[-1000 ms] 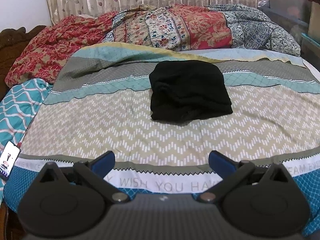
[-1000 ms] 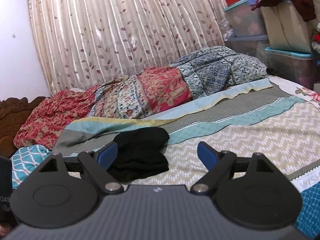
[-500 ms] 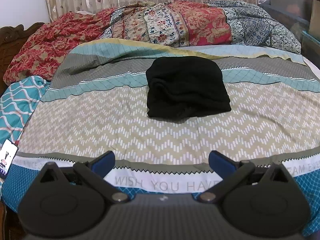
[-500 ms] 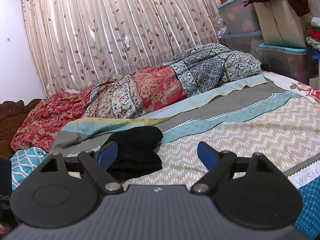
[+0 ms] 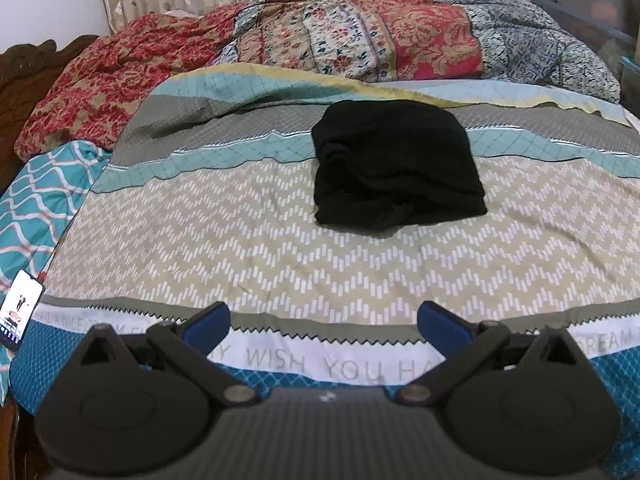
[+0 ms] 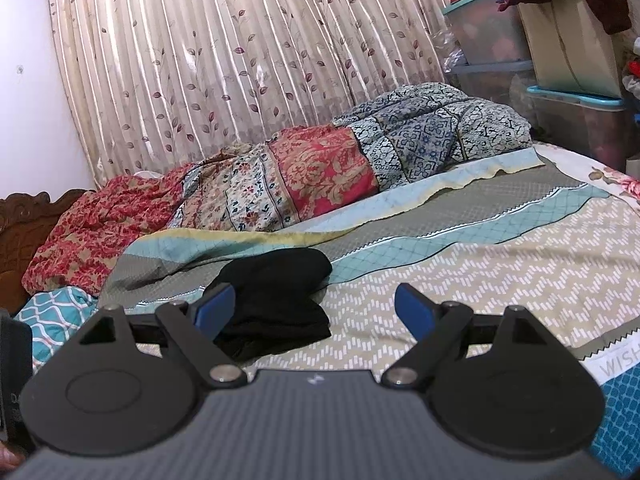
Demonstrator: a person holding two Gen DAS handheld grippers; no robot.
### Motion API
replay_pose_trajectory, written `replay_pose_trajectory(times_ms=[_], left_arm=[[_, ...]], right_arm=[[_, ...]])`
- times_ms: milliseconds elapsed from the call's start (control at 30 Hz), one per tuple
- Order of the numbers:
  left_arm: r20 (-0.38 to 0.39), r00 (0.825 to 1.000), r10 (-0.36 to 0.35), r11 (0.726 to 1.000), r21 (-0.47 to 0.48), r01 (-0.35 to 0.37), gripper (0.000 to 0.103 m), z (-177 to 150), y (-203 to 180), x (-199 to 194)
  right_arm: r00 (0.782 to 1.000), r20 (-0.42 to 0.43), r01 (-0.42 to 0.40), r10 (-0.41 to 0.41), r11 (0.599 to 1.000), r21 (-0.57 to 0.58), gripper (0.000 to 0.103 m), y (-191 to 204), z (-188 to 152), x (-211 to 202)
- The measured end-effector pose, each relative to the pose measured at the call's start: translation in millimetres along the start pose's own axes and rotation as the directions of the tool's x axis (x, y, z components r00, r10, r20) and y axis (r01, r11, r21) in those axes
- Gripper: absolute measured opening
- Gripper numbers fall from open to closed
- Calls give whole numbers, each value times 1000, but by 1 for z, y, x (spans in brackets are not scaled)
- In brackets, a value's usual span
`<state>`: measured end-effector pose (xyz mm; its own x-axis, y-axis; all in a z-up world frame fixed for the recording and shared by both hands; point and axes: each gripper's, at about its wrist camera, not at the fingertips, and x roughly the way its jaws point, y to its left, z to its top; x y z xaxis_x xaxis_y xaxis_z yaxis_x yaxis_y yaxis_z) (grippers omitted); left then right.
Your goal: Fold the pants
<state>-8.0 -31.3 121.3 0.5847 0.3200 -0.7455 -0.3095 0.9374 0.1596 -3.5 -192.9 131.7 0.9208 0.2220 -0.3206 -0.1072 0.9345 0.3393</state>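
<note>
Both views drift slightly; pants (image 5: 396,168) lie unmoved, folded at 12 o'clock on bed (image 5: 248,248). Left tool (image 5: 323,318) and right tool (image 6: 315,308) spread, empty. Folding looks finished.

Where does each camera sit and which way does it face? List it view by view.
Left wrist: on the left tool, low over the bed's near edge, facing the black folded pants; its open blue fingers show.
Right wrist: on the right tool, aimed across the bed toward the curtain; open fingers show.
Shared: pants, patterned bedsheet, quilts.
</note>
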Motion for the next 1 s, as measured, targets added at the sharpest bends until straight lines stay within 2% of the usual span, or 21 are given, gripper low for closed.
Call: replay_pose_trajectory(times_ms=[567, 1000], left_arm=[[-59, 997, 39, 998, -54, -42, 103, -2, 31, 29], [-49, 997, 66, 995, -71, -70, 103, -2, 43, 30]], right_arm=[[998, -54, -33, 30, 998, -47, 89, 26, -2, 23], [997, -65, -48, 45, 997, -61, 89, 37, -3, 25]])
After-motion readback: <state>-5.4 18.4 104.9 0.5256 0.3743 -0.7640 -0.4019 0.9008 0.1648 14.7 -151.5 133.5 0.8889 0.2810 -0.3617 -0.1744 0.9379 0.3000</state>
